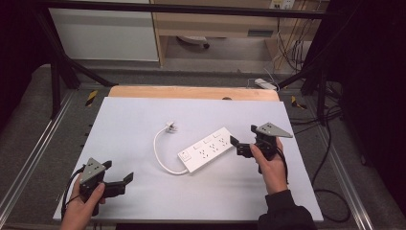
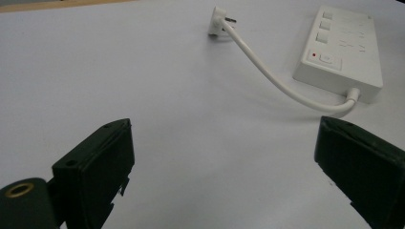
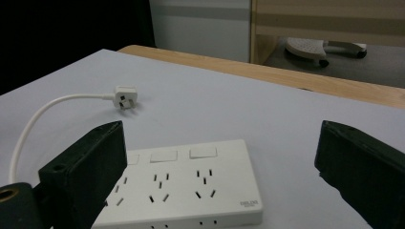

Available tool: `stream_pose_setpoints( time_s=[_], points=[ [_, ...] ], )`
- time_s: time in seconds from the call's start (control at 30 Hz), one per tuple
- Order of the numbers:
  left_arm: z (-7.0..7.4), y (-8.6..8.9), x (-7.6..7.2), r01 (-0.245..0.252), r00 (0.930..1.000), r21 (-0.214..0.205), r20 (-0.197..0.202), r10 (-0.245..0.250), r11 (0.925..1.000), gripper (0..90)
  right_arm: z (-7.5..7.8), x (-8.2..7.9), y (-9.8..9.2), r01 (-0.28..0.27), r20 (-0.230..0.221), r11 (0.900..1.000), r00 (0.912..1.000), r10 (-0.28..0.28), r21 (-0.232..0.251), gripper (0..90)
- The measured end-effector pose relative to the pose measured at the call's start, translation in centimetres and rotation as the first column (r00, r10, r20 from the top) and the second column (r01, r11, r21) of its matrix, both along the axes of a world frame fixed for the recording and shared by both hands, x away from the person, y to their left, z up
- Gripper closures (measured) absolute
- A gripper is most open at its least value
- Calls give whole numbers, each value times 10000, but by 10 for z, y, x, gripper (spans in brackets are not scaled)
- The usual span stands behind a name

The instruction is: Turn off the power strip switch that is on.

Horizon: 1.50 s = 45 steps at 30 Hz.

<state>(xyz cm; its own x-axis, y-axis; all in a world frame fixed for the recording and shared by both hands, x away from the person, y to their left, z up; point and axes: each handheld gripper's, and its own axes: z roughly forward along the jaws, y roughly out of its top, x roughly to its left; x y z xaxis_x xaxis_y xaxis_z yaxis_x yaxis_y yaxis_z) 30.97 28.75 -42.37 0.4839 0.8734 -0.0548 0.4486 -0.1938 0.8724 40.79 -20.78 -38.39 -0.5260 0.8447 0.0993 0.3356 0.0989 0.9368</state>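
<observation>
Power strip (image 1: 207, 149) lies mid-table, bare mat all round. Right gripper (image 1: 242, 142) hovers wide-jawed at its end; left gripper (image 1: 119, 179) gapes near the front edge

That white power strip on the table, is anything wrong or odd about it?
Nothing looks damaged or spilled. The white plastic power strip lies flat but askew on the pale table, with its white cord looping to the unplugged white plug lying loose.
</observation>
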Motion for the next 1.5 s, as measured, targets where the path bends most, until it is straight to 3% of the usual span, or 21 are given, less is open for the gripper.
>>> stream_pose_setpoints(
  time_s=[0.73, 1.5],
  points=[
    [1, 1, 0, -2, 10000, 9, 5, 2, 10000, 62, 1, -32, -54, 823, 425, 9957, 9956, -841, 421, 33],
    [1, 0, 0, -3, 10000, 14, -2, 3, 10000, 61, -13, -51, -86, 1347, 415, 9893, 9897, -1371, 562, 29]
  ],
)
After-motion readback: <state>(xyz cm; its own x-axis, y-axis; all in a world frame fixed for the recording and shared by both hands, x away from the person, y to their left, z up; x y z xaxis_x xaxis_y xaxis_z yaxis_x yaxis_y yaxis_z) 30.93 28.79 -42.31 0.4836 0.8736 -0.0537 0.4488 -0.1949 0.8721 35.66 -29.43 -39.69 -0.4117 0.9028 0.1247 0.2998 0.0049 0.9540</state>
